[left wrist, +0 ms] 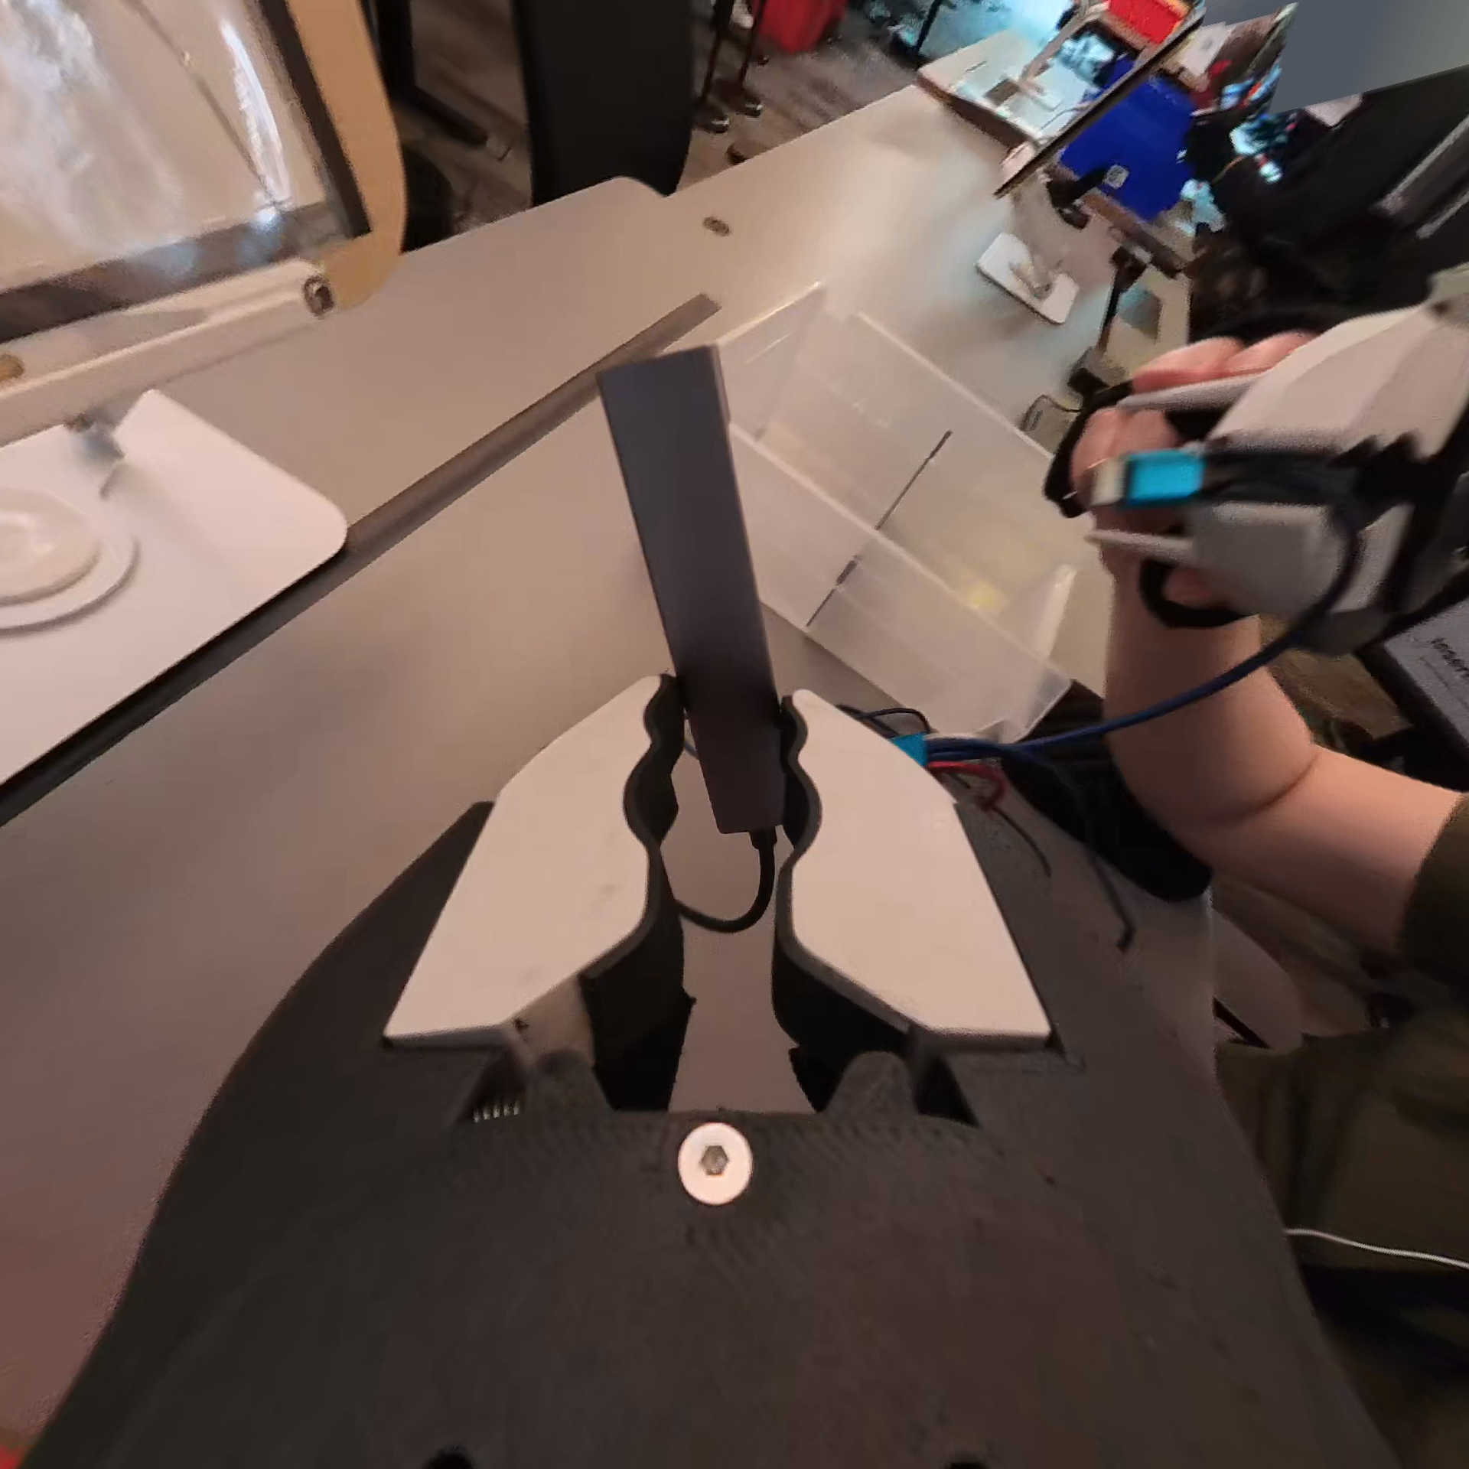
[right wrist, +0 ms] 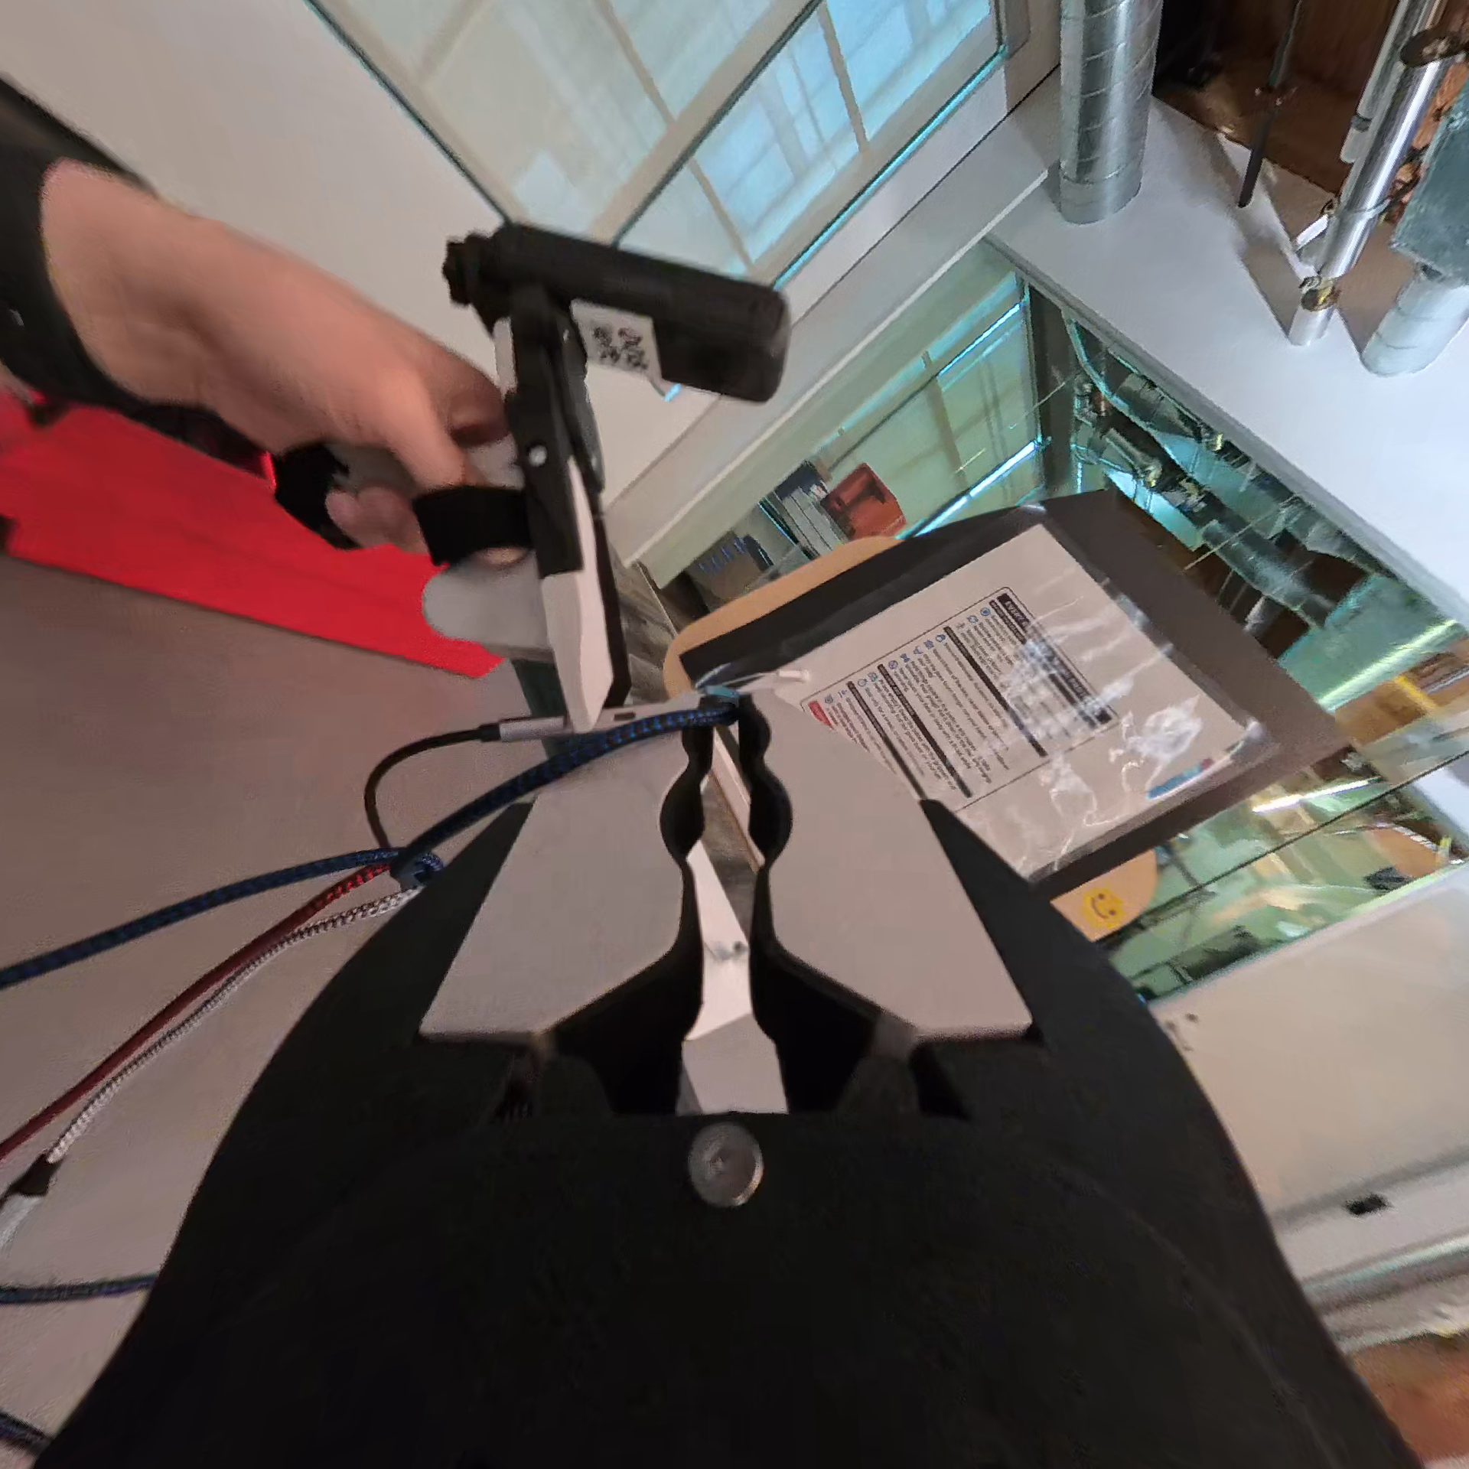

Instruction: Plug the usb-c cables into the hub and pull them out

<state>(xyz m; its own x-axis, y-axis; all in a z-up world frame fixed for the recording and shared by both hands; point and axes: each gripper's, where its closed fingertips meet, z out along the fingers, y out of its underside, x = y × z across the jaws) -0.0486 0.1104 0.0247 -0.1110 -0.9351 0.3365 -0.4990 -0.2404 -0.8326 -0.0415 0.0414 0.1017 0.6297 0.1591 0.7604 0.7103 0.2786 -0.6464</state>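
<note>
My left gripper (left wrist: 731, 739) is shut on the lower end of a long grey hub (left wrist: 684, 517) and holds it upright above the grey table (left wrist: 278, 795). The hub's short black lead (left wrist: 727, 906) loops between my fingers. My right gripper (left wrist: 1113, 473), off to the right and apart from the hub, is shut on a blue usb-c plug (left wrist: 1164, 481). Its blue braided cable (left wrist: 1176, 699) hangs down to a cable bundle (left wrist: 954, 755). In the right wrist view the right gripper (right wrist: 719, 711) pinches the blue cable (right wrist: 556, 775) at its tips, and the left gripper (right wrist: 592, 699) is just beyond.
A clear acrylic divider box (left wrist: 874, 493) stands on the table behind the hub. A monitor on a white stand base (left wrist: 199, 517) is at the left. Red and white braided cables (right wrist: 199, 994) trail over the table at lower left. A person's hand (right wrist: 278, 350) holds the left gripper. Left tips to right tips: about 11 cm.
</note>
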